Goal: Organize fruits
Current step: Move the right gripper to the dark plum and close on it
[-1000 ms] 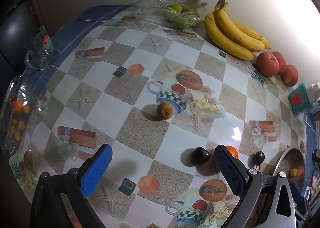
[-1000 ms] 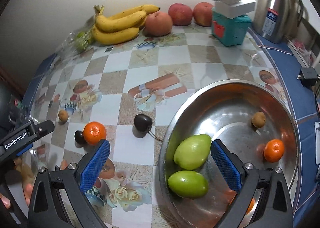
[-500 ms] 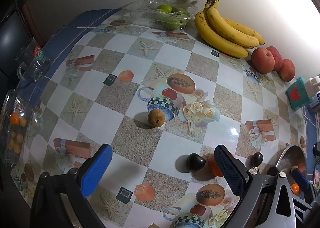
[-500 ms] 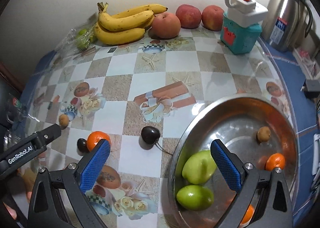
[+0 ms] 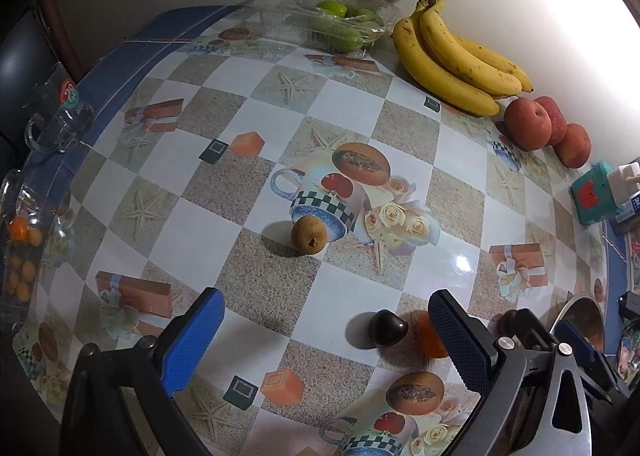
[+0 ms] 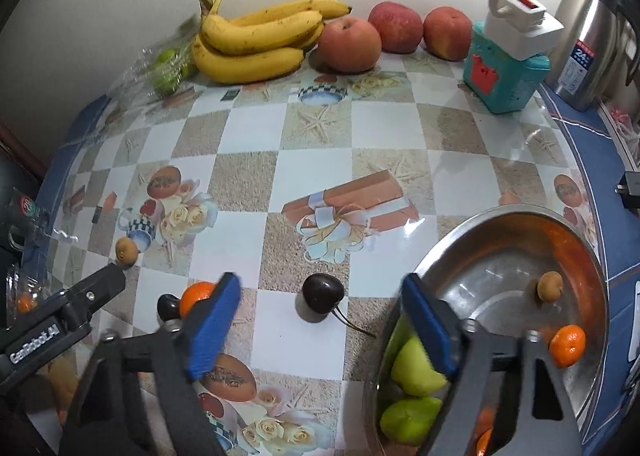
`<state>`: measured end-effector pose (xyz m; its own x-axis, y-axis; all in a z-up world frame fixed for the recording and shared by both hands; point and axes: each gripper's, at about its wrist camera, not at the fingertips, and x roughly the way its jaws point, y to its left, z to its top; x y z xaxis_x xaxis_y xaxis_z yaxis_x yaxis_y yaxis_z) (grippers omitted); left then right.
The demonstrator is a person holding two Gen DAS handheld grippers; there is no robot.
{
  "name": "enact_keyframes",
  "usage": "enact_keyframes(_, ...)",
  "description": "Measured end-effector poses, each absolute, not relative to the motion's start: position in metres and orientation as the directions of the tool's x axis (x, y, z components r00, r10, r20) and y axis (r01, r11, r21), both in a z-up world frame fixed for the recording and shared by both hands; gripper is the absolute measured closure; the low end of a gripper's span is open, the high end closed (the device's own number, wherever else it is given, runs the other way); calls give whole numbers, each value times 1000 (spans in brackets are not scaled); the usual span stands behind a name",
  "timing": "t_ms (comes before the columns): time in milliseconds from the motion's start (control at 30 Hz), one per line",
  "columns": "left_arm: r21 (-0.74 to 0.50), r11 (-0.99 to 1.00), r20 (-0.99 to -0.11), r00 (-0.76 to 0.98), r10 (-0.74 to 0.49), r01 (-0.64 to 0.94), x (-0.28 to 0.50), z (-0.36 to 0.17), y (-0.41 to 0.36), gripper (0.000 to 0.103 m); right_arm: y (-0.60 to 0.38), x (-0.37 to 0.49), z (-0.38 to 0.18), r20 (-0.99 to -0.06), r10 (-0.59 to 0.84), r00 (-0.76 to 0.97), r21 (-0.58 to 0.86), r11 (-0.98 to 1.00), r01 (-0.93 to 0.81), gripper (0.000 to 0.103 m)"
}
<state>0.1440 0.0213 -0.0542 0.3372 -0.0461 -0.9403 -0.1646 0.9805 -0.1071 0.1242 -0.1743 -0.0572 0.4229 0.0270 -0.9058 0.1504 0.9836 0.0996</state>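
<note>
right gripper (image 6: 320,330): tilted down over the table, jaws closing, pads not on anything yet; dark cherry (image 6: 322,292) sits on the cloth in the gap between them
left gripper (image 5: 324,340): jaws wide, nothing held, hangs over the table; its black body also shows at the left edge of the right wrist view
dark cherry: stem trails toward the bowl, fruit just beside the bowl rim, not touching
bowl (image 6: 592,256): steel, at the right near the table edge; holds two green fruits (image 6: 416,372), a small brown fruit (image 6: 549,286) and a tangerine (image 6: 567,346); more orange low in the bowl behind the right finger, can't tell what
loose on table: second cherry (image 5: 387,328) touching an orange tangerine (image 5: 426,338), just beside the left gripper's right finger; brown fruit (image 5: 309,234) alone near the middle
back wall: bananas (image 6: 256,41), three apples (image 6: 350,44) in a row, clear pack of green fruit (image 5: 340,25)
other: teal box (image 6: 502,77) with white plug block on top, steel kettle (image 6: 588,51) at far right
table (image 6: 384,127): checkered printed cloth, blue border
</note>
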Motion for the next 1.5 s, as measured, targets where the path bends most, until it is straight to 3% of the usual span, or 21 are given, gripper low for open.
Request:
enact_keyframes(133, -109, 981, -943, 329, -51, -160, 145, -57, 19, 0, -172, 128, -67, -918, 17, 395, 86, 984, 157, 31)
enact_keyframes(367, -114, 982, -947, 315, -61, -153, 147, -62, 17, 0, -170, 137, -82, -930, 7, 367, 76, 982, 173, 51)
enact_keyframes(733, -119, 981, -949, 309, -67, -152, 147, -63, 16, 0, -166, 139, -94, -943, -12, 332, 47, 984, 169, 68)
enact_keyframes(800, -120, 981, -948, 311, -67, -153, 147, -63, 17, 0, -166, 140, -94, -943, -14, 332, 46, 984, 173, 75)
enact_keyframes(1300, -147, 983, -938, 332, -103, -110, 150, -61, 14, 0, -179, 122, -56, -913, 84, 399, 182, 960, 214, 76)
enact_keyframes(1500, -146, 989, -936, 324, -135, -8, 151, -63, -4, 0, -190, 102, -31, -891, 52, 451, 184, 950, 252, 76)
